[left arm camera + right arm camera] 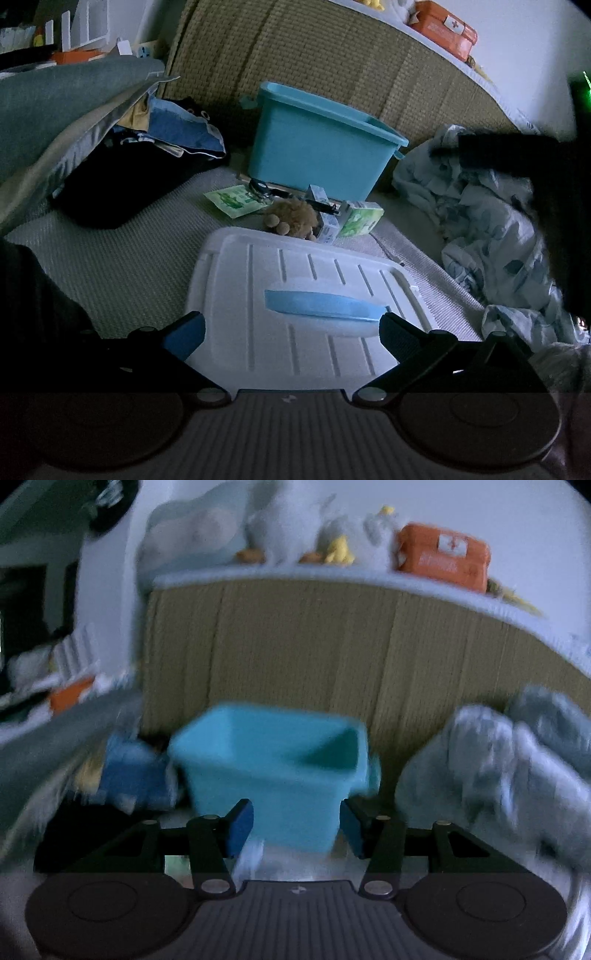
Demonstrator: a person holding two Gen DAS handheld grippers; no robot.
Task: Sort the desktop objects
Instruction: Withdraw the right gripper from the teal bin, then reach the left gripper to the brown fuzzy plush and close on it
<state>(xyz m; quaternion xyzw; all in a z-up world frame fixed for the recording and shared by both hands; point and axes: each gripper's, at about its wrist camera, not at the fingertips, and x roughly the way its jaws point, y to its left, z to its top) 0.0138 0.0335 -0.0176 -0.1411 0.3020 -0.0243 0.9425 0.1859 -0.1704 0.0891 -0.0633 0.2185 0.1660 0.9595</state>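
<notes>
A teal plastic bin (317,147) stands open against a woven headboard. In front of it lie small items: a green packet (232,199), a brown plush toy (295,219), a small carton (328,225), a green box (360,219) and a black tool (266,188). The bin's white lid (295,295) with a blue handle (325,304) lies nearer. My left gripper (291,338) hovers open over the lid, holding nothing. In the blurred right wrist view, my right gripper (295,827) faces the teal bin (273,768), jaws apart with nothing visibly gripped.
Folded clothes and a dark bag (122,173) are piled at the left under a grey pillow (55,114). A crumpled patterned blanket (491,236) fills the right. A dark device (498,151) reaches in from the right edge. An orange first-aid case (443,555) sits on the shelf.
</notes>
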